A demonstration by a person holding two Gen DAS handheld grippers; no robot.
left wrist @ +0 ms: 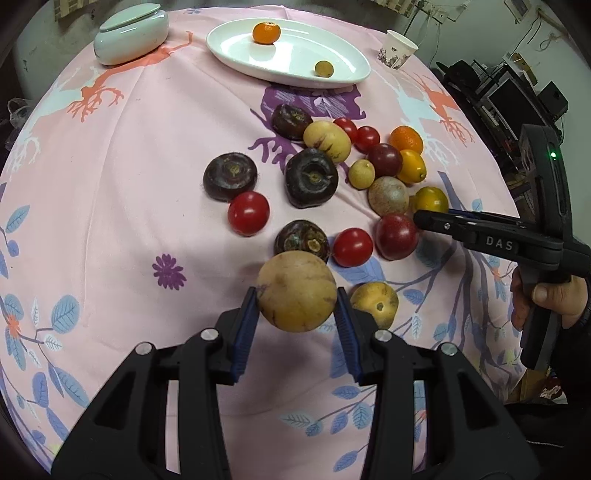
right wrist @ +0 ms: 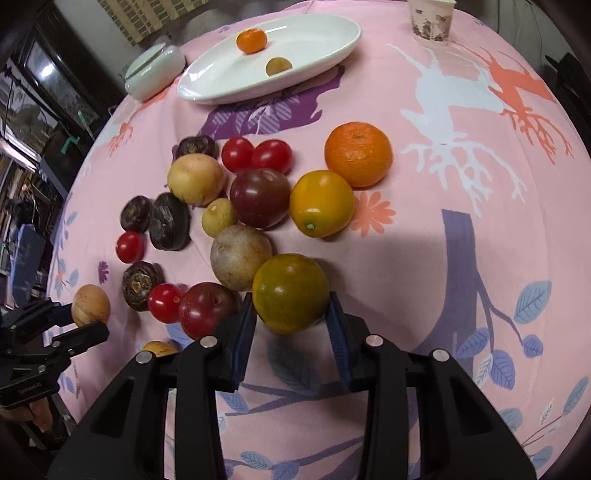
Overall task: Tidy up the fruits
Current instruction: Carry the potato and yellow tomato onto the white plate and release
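My left gripper (left wrist: 295,297) is shut on a round tan fruit (left wrist: 296,291), lifted just above the pink cloth; the right wrist view shows the same fruit (right wrist: 90,304) at the far left. My right gripper (right wrist: 291,306) is shut on a green-orange fruit (right wrist: 290,293) that rests on the cloth, its blue pads pressed to both sides. A loose pile lies between them: red tomatoes (left wrist: 248,213), dark purple fruits (left wrist: 311,177), yellow fruits (right wrist: 321,203) and an orange (right wrist: 357,153). The white oval plate (left wrist: 347,62) at the back holds an orange (left wrist: 266,32) and a small tan fruit (left wrist: 324,68).
A pale green lidded dish (left wrist: 131,33) stands at the back left and a paper cup (left wrist: 397,48) at the back right. Another tan fruit (left wrist: 375,303) lies just right of my left gripper. A hand (left wrist: 554,299) holds the right gripper's handle. Dark clutter surrounds the table.
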